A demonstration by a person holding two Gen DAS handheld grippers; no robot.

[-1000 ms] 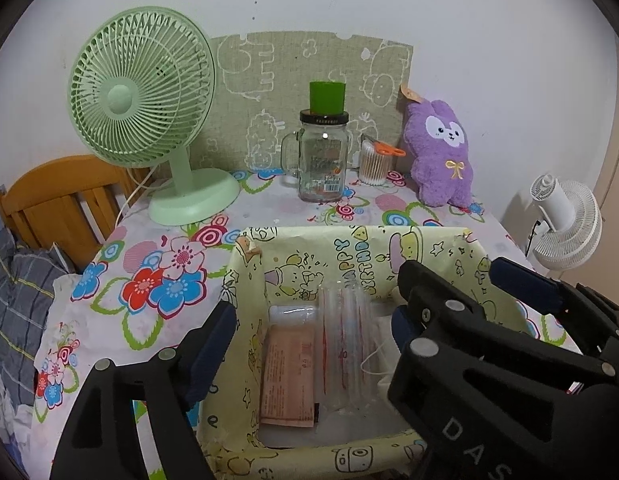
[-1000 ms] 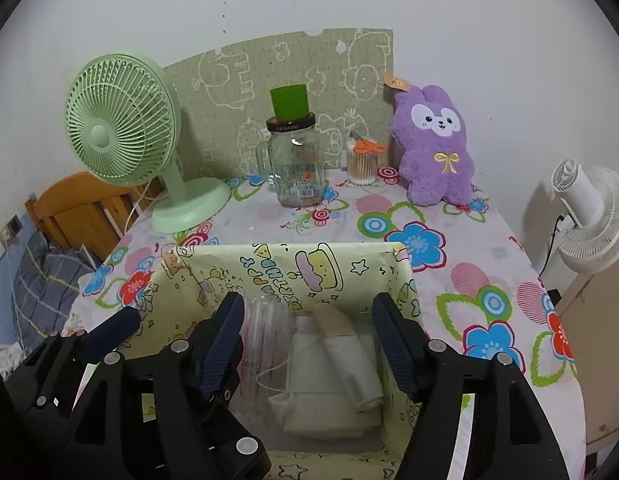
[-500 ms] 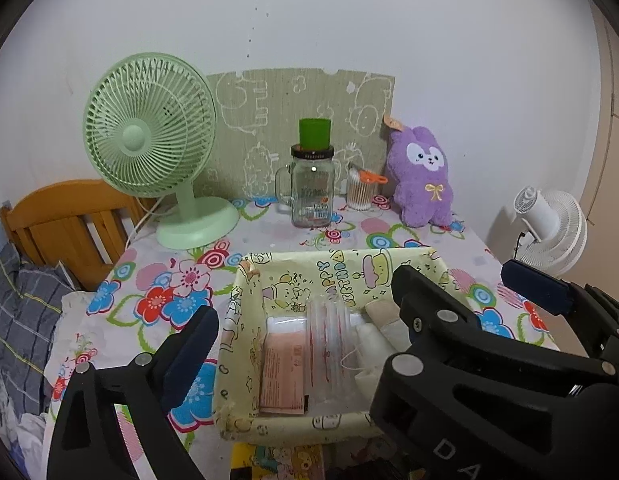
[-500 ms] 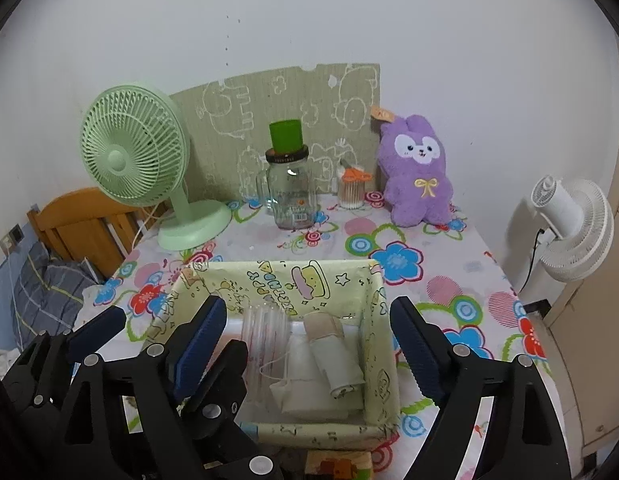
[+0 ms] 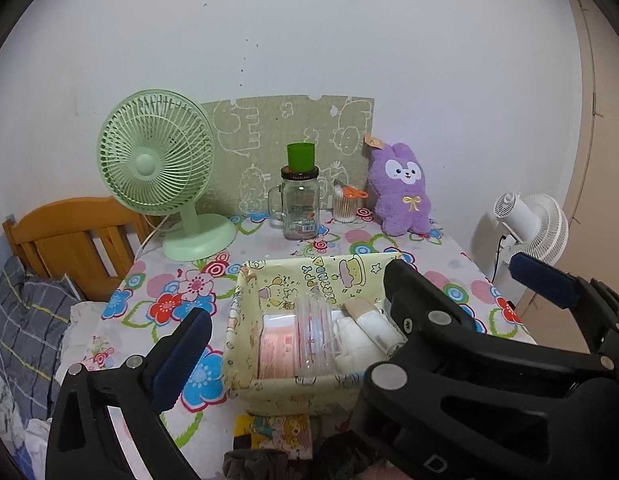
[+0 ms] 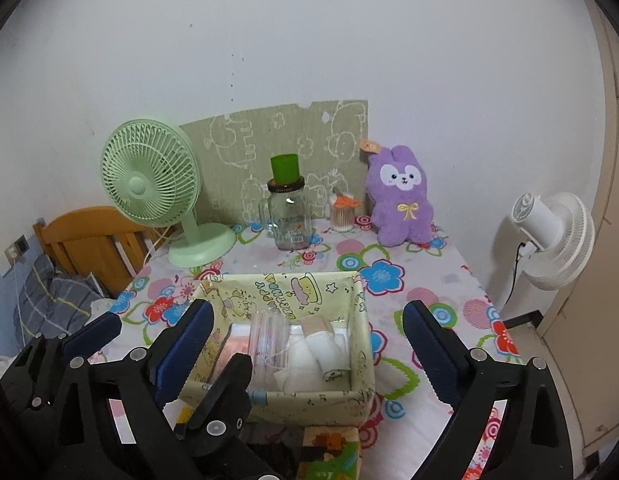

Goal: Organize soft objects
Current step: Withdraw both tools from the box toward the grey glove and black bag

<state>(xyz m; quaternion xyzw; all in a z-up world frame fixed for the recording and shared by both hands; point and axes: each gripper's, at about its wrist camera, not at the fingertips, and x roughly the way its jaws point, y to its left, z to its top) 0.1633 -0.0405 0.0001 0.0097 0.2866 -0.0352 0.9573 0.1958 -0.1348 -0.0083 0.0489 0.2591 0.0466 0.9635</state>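
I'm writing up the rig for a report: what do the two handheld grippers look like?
Both the left gripper and the right gripper are matte black plastic frames with triangular cut-outs and silver round screw heads. Each finger ends in a dark blue ribbed pad. White raised lettering, partly cut off, marks one body. No cables or sleeves show.

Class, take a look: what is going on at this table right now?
A person holds two grippers above a yellow fabric bin on the flowered table. The left gripper and right gripper have just been opening; both stand open, holding nothing. The bin holds packets and a white roll. A purple plush sits by the wall.
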